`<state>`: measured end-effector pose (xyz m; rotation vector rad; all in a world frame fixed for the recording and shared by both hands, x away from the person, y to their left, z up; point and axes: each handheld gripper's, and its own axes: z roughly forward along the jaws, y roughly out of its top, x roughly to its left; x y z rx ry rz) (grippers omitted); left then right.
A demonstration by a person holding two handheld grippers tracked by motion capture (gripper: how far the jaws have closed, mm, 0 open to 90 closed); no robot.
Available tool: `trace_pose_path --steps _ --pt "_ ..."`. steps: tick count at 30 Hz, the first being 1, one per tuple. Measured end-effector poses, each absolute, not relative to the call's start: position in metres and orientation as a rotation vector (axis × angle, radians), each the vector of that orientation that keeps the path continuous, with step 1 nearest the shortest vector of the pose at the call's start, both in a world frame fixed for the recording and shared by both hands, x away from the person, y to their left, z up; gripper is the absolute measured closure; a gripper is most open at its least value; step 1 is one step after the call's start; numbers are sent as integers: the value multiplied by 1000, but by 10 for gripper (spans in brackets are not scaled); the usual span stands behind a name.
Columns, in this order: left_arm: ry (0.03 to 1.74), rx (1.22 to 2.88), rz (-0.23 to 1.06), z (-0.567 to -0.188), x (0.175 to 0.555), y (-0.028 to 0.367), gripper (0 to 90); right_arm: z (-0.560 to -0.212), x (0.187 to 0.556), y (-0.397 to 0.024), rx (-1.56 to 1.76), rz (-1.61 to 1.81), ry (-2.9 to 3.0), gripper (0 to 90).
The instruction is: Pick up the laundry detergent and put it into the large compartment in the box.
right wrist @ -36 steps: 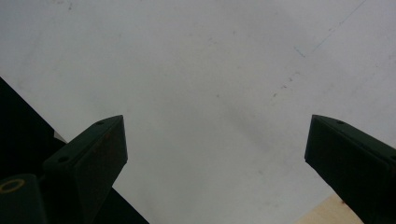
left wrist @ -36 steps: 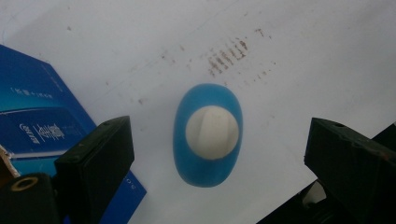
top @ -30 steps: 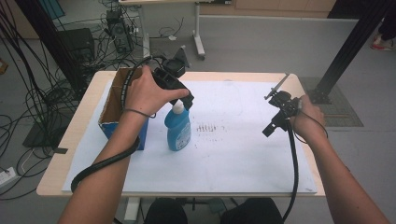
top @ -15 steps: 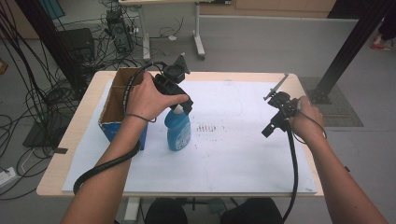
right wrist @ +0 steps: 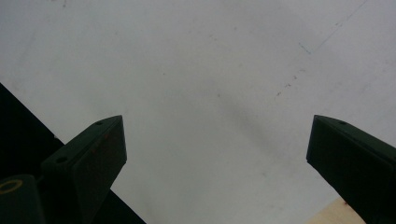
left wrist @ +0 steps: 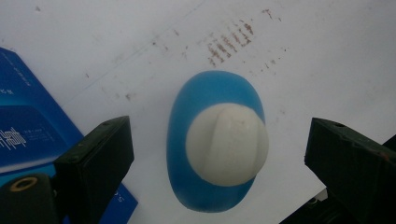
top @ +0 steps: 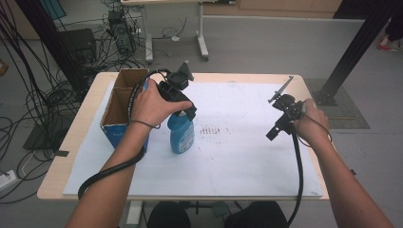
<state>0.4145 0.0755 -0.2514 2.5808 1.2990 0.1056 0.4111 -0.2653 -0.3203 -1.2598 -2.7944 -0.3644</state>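
Observation:
A blue bottle (top: 181,137) with a white cap (left wrist: 227,143) stands upright on the white paper sheet (top: 237,156). My left gripper (top: 185,113) hangs just over its top, pointing straight down. In the left gripper view the left gripper (left wrist: 217,149) is open, its jaws wide on either side of the cap and clear of it. At the right side of the sheet my right gripper (top: 273,133) is held above the paper. In the right gripper view the right gripper (right wrist: 217,149) is open with bare paper between its jaws.
An open-topped cardboard box with blue sides (top: 119,114) stands right beside the bottle on its left, and its blue side (left wrist: 28,135) shows in the left gripper view. Brown smudges (top: 209,129) mark the paper. The table edge (right wrist: 334,215) lies near the right gripper.
My left hand has sunk a little, bringing the open gripper lower over the bottle's cap. The right hand has stayed where it was.

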Motion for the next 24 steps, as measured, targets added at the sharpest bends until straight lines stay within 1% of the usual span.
trace_pose_path --steps 24 --pt "1292 2589 121 -279 413 76 85 -326 412 -264 -1256 -349 -2782 47"
